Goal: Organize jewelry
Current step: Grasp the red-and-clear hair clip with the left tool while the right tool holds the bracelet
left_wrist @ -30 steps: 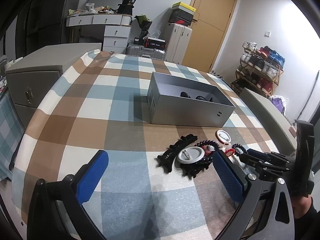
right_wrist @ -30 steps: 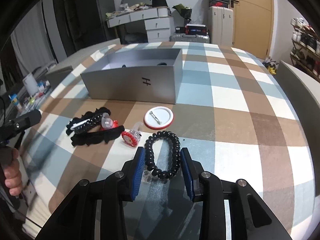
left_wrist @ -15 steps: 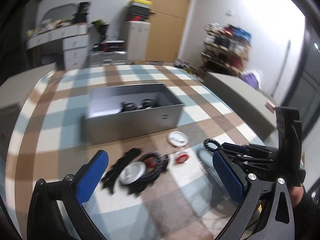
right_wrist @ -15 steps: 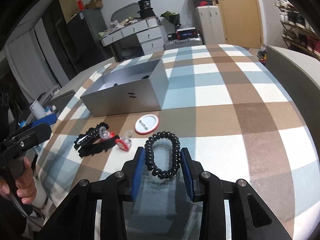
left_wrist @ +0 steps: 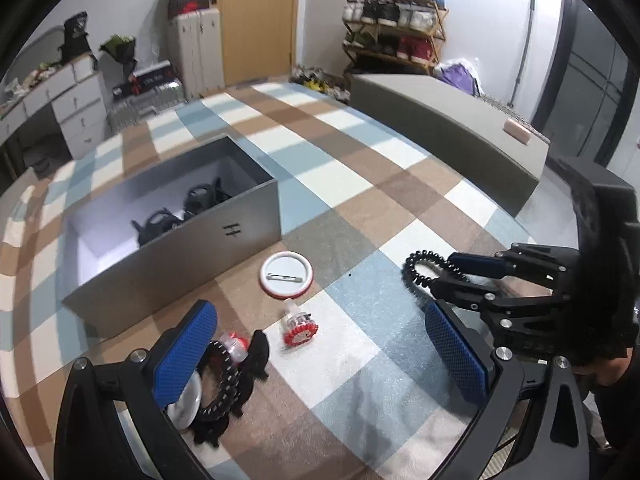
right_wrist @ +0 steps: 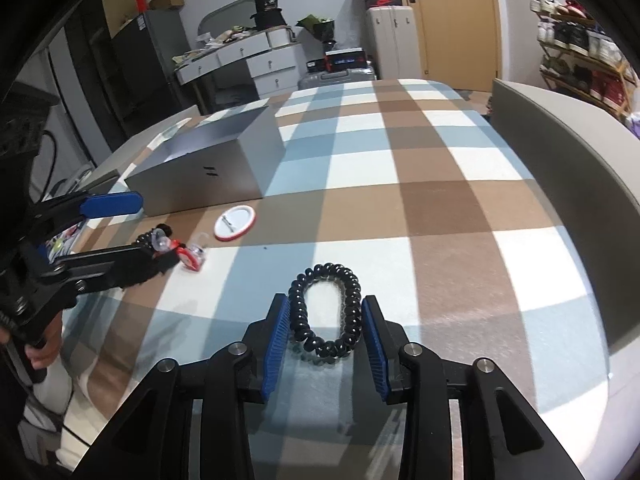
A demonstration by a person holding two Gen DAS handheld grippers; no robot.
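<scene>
My right gripper (right_wrist: 325,322) is shut on a black coiled bracelet (right_wrist: 325,312) and holds it above the checked cloth; it also shows in the left wrist view (left_wrist: 420,270). My left gripper (left_wrist: 320,346) is open and empty, hovering over a pile of black hair clips (left_wrist: 228,384), a white badge (left_wrist: 187,396) and a small red-and-clear ring (left_wrist: 298,326). A white round badge with a red rim (left_wrist: 286,274) lies near the open grey box (left_wrist: 160,248), which holds black hair clips (left_wrist: 180,212).
The checked tablecloth (right_wrist: 400,184) covers the table. A grey bench (right_wrist: 568,152) stands at the right edge. Drawers, a suitcase and a shoe rack (left_wrist: 394,32) stand beyond the table.
My right gripper has lifted the black bracelet off the cloth and swung right. My left gripper has swung right and come closer to the pile of clips.
</scene>
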